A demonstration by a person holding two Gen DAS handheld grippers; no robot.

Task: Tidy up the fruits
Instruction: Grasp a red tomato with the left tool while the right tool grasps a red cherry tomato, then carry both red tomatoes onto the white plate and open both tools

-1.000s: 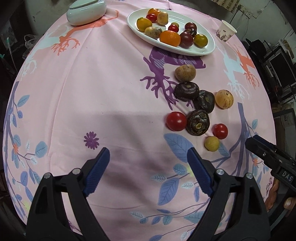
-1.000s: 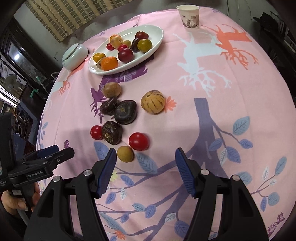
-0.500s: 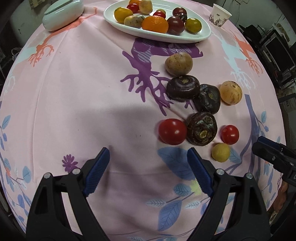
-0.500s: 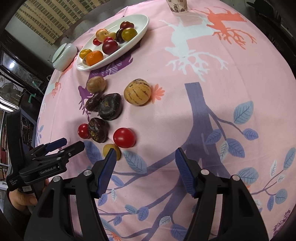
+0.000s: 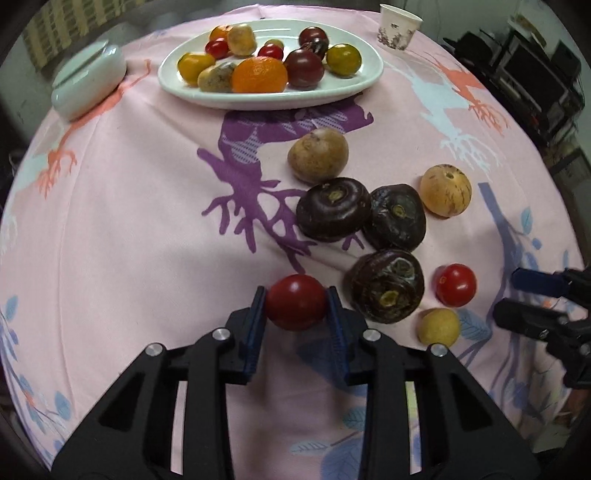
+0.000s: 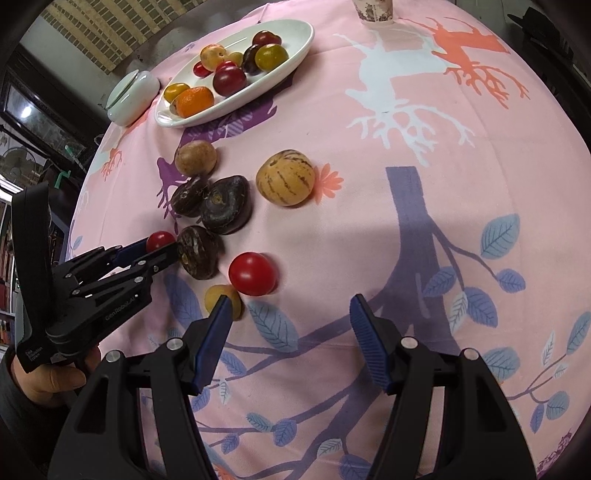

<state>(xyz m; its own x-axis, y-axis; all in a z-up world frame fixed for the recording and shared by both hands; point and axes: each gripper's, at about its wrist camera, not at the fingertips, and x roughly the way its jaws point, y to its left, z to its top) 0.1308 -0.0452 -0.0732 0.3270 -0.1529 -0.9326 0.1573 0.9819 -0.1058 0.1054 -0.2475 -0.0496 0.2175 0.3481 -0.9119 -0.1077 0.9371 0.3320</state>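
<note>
My left gripper [image 5: 296, 306] is shut on a red tomato [image 5: 296, 307] at table level; it also shows in the right wrist view [image 6: 159, 240]. Beside it lie three dark purple fruits [image 5: 386, 290], a second red tomato [image 5: 455, 285], a small yellow fruit [image 5: 439, 327], a brown fruit [image 5: 318, 155] and a striped tan melon [image 5: 446, 189]. A white oval plate [image 5: 354, 86] at the back holds several fruits. My right gripper [image 6: 291, 319] is open and empty, just short of the second tomato [image 6: 252, 273] and the yellow fruit [image 6: 218, 295].
A white lidded dish [image 5: 88, 80] sits left of the plate. A paper cup [image 5: 399, 23] stands at the back right. The pink printed tablecloth [image 5: 129, 221] covers the round table, whose edges drop off on all sides.
My left gripper moved forward and right and closed on the red tomato. My right gripper moved forward toward the second tomato and yellow fruit, still open.
</note>
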